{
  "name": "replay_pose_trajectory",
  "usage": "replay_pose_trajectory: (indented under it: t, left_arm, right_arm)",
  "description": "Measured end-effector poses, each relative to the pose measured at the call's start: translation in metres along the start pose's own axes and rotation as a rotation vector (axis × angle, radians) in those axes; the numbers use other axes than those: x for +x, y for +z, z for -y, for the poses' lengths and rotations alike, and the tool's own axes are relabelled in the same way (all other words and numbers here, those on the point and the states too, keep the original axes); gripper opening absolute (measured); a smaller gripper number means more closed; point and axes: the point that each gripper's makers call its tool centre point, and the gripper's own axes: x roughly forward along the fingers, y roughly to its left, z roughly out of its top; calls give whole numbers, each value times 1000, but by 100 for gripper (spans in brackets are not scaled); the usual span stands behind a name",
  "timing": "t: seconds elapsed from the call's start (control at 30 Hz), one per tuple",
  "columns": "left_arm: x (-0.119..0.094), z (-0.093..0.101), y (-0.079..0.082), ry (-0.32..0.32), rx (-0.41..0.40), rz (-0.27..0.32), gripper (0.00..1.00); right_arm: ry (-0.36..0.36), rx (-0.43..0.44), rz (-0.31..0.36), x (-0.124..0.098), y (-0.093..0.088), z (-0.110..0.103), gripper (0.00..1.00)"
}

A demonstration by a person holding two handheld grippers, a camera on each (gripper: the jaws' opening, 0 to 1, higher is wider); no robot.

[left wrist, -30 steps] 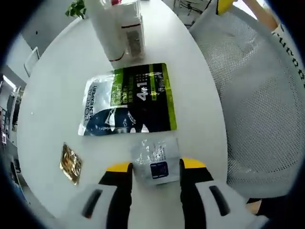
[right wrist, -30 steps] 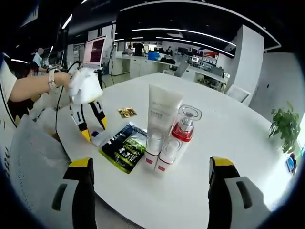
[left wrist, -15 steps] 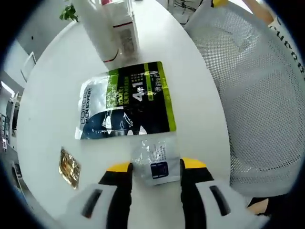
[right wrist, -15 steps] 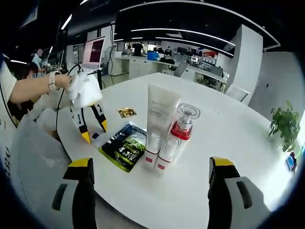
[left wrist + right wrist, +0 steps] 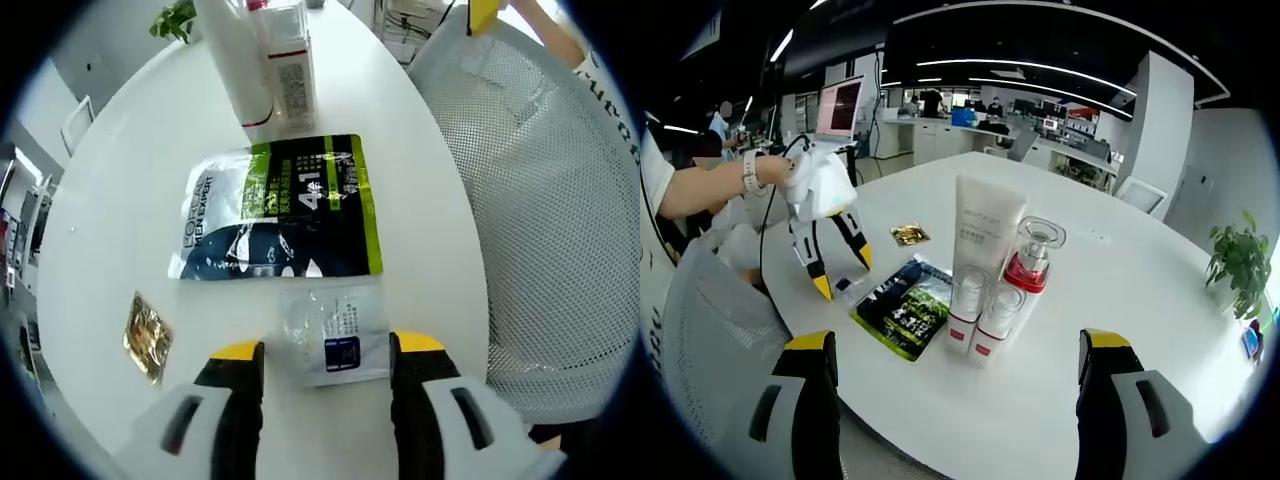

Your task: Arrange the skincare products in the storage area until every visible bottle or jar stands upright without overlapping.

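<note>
The small sachet (image 5: pixel 333 333) you were pinching now lies flat and free on the surface (image 5: pixel 120 220), just below the green pouch (image 5: pixel 277 207): your left gripper (image 5: pixel 325 352) has spread apart around it. The tube (image 5: pixel 980 262) and bottle (image 5: pixel 1018 288) already stand upright. Your right gripper (image 5: pixel 953 350) hangs wide apart, holding nothing.

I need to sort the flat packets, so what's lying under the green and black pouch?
The green and black pouch lies flat on the white table. The clear sachet sits just off its edge, apparently not tucked beneath. Anything under the pouch's middle is covered and cannot be seen.
</note>
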Motion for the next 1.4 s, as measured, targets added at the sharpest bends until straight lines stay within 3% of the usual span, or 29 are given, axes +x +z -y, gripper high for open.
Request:
replay_pose_trajectory:
  t: [0.37, 0.5, 0.67, 0.83, 0.97, 1.1, 1.4]
  left_arm:
    - [-1, 7, 4, -20, -56, 63, 57]
    - [-4, 7, 10, -9, -94, 113, 63]
    - [-17, 1, 21, 48, -129, 175, 73]
    - [-30, -5, 25, 107, -179, 229, 77]
    - [-40, -4, 28, 129, -187, 261, 82]
    - [-49, 1, 41, 127, -242, 342, 90]
    - [-66, 0, 44, 220, -293, 397, 99]
  right_arm:
    - [-5, 1, -10, 1, -1, 4, 100]
    - [-6, -4, -16, 2, -1, 4, 100]
    - [-5, -11, -15, 2, 2, 4, 100]
    - [2, -28, -20, 2, 3, 3, 100]
    - [-1, -27, -11, 2, 5, 4, 100]
    - [0, -27, -8, 1, 6, 3, 100]
    - [-6, -23, 1, -3, 5, 4, 100]
